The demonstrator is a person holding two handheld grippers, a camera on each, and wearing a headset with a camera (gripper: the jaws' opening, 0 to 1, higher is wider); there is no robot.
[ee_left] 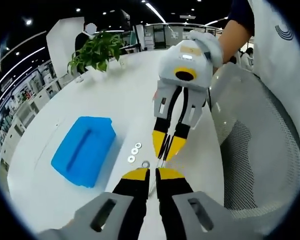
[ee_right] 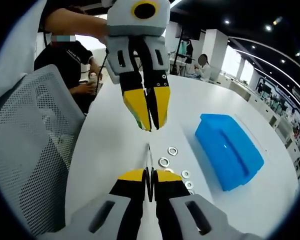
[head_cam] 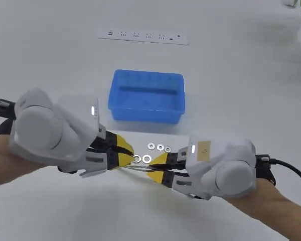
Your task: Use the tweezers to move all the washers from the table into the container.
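Washers [head_cam: 146, 159], five in all, lie loose on the white table [head_cam: 231, 75] just in front of the blue container [head_cam: 145, 114]: two side by side, three in a short row behind them. At the left, the left gripper [head_cam: 128, 154] points at them, its jaws drawn together with nothing seen between them. To their right, the thin tweezers [head_cam: 138, 168] lie low over the table, pinched in the closed jaws of the right gripper [head_cam: 156, 168], tip near the closest washers.
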